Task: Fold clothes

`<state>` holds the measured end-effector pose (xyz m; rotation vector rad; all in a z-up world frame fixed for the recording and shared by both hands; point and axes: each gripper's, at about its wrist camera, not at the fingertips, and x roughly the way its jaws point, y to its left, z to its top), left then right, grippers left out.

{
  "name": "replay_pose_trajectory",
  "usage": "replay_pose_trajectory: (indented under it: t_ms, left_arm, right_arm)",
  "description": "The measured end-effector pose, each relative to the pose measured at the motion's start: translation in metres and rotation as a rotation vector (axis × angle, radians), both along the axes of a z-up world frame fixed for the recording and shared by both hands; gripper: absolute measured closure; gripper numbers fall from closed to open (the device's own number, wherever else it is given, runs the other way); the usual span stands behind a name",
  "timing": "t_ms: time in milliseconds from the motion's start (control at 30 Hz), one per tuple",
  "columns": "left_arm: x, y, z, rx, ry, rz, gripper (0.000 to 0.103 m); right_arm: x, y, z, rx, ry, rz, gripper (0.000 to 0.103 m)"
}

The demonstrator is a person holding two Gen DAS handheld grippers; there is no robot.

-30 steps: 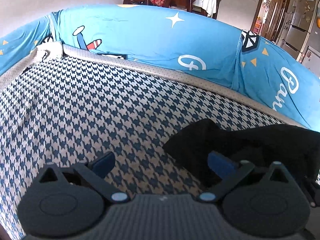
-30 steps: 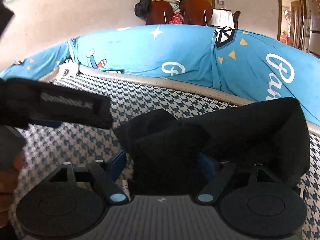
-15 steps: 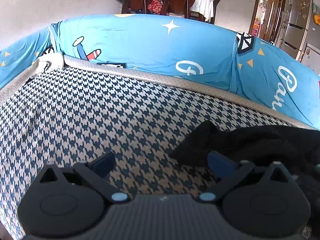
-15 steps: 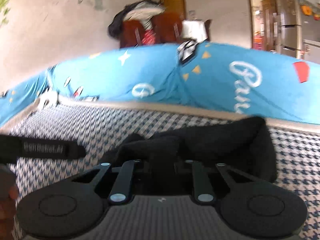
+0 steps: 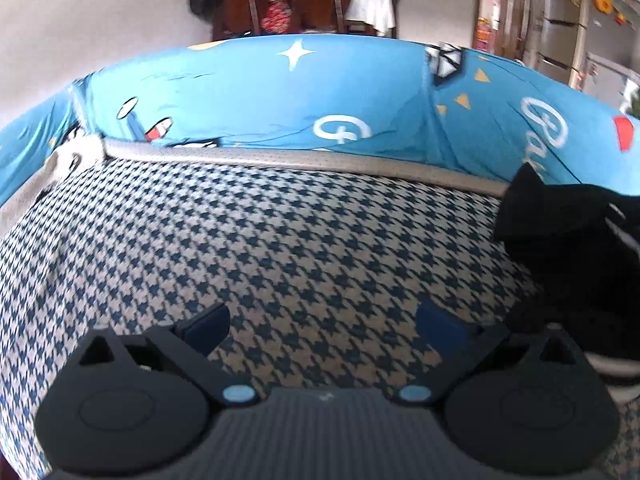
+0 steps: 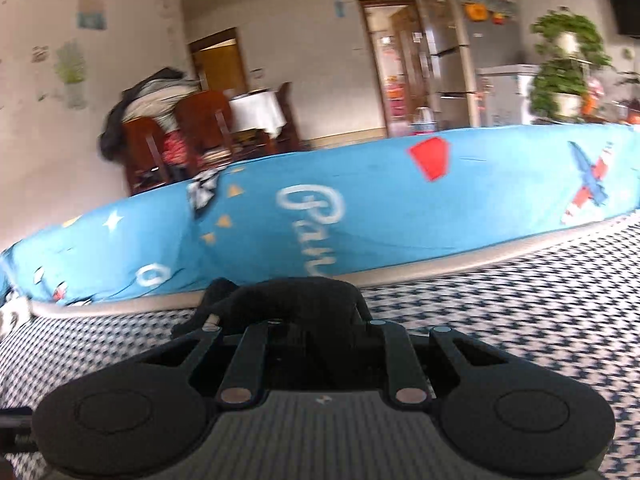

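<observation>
Here the right gripper (image 6: pixel 310 330) is closed on the black garment (image 6: pixel 288 300). The left gripper (image 5: pixel 320 324) is open over the houndstooth sheet (image 5: pixel 280 240); the garment is at its three o'clock.

Black gripper (image 5: pixel 320 326) bodies (blue jaws)

From my left wrist view, the patterned mattress (image 5: pixel 280 248) spreads ahead of the left gripper (image 5: pixel 324 324), whose fingers stand apart over bare cover. The padded bumper (image 5: pixel 280 112) rises behind it along the far edge. The dark garment (image 5: pixel 568 248) sits to the right, on the mattress near the bumper. Beyond the bumper stand wooden chairs (image 5: pixel 316 4), with a fridge (image 5: pixel 560 16) further right.
</observation>
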<state>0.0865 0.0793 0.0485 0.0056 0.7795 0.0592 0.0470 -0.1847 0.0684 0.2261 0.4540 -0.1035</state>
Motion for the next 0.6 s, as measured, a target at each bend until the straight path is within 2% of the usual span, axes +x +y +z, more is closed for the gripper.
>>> replay_pose_trajectory:
  t_ms: [233,433,533,600]
  left_arm:
    - [-0.007,-0.029,-0.01,0.03,0.015,-0.124,0.0]
    - [-0.008,-0.042,-0.017,0.027,0.024,-0.179,0.0]
    - [-0.009,-0.045,-0.019,0.03,0.028,-0.191,0.0]
    - [-0.008,-0.047,-0.02,0.031,0.033,-0.194,0.0]
  right_arm:
    - [-0.016,-0.043,-0.003,0.051,0.048,-0.088,0.085]
    - [-0.022,-0.069,-0.012,0.06,0.129,-0.125,0.085]
    - [-0.023,-0.076,-0.017,0.052,0.174,-0.124,0.08]
    - [-0.025,-0.079,-0.02,0.049,0.185,-0.129,0.072]
